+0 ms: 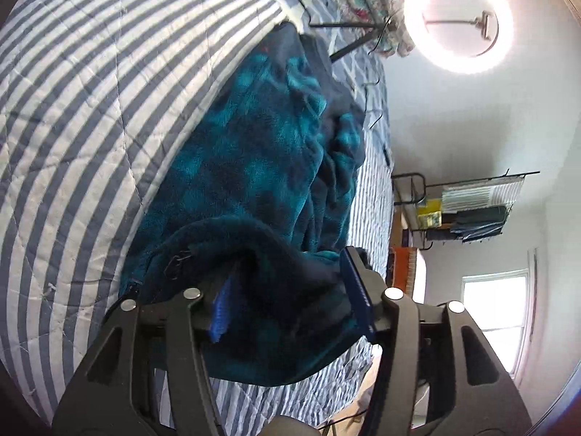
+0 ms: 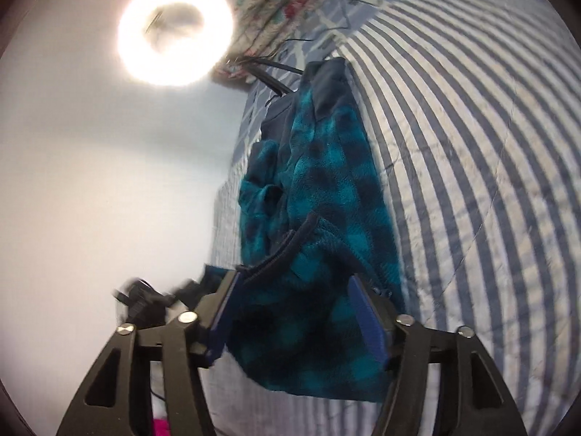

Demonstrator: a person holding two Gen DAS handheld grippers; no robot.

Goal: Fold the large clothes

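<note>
A bed covered with a blue-and-white striped quilt (image 1: 83, 138) fills both views, under a glowing white ring light (image 1: 458, 18) on a black tripod. A teal and navy checked fleece garment (image 1: 261, 152) lies bunched along the quilt. The left tool (image 1: 290, 301) has its blue pads spread, a dark fleece fold lying loose between them. The right tool (image 2: 294, 323) is likewise spread, with the garment's hem between its pads, not pinched.
</note>
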